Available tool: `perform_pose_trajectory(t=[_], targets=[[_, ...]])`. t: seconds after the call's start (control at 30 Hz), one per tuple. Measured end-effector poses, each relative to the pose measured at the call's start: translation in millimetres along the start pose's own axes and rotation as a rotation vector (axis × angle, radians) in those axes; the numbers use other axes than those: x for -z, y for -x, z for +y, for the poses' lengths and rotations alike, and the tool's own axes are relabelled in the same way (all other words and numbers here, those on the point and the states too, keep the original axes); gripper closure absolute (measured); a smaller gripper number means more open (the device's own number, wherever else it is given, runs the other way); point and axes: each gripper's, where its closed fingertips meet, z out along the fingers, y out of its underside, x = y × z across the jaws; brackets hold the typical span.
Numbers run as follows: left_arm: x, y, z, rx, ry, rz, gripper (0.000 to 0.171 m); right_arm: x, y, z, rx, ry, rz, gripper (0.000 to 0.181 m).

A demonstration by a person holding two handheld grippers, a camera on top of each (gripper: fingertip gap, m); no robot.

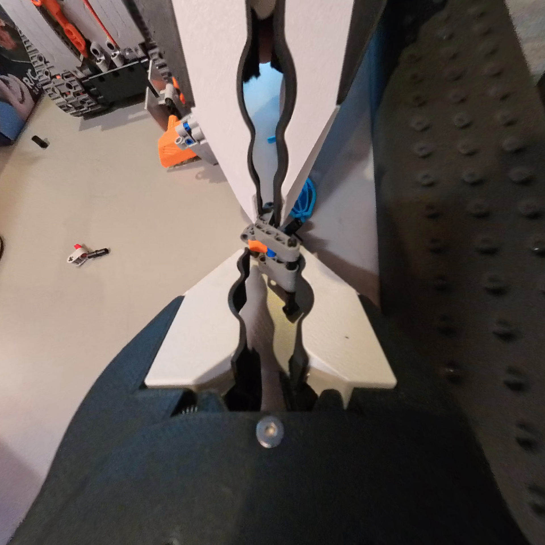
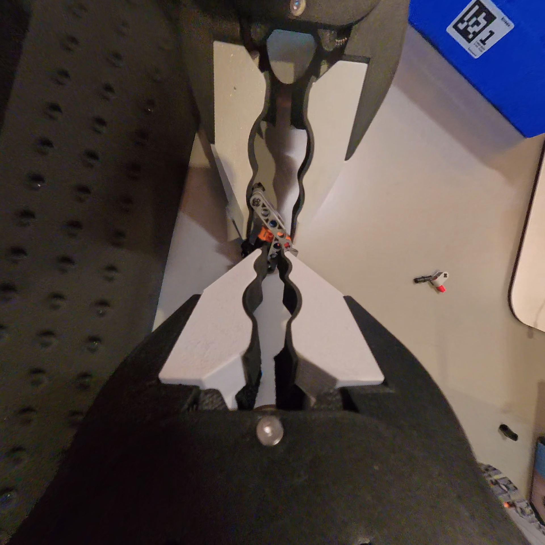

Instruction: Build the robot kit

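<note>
Both claws meet nose to nose above the counter (image 1: pixel 118 206), left claw (image 1: pixel 272 259) and right claw (image 2: pixel 272 256) each clamped on the little grey beam assembly (image 1: pixel 274 244) — light, rigid plastic, pins likely to pop, best pinched on the flat beams.

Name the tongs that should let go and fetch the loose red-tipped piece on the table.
Right, probably. The grey beam assembly sits deeper between the left tongs, while the right tongs pinch only its end, so the left can likely keep it. The red-tipped piece lies open beside both.
</note>
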Motion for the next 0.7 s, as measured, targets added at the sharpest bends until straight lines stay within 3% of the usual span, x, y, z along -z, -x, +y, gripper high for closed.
perform_pose_trajectory(t=[0.27,0.7], targets=[[-0.9,-4.4,-3.7,0.03,-0.014,0.052,0.14,-4.2,1.7,1.6,0.005,0.005,0.003,0.176],[-2.6,-0.5,-5.9,0.037,-0.02,0.019,0.147,-0.4,0.5,-2.6,-0.187,-0.11,-0.121,0.177]])
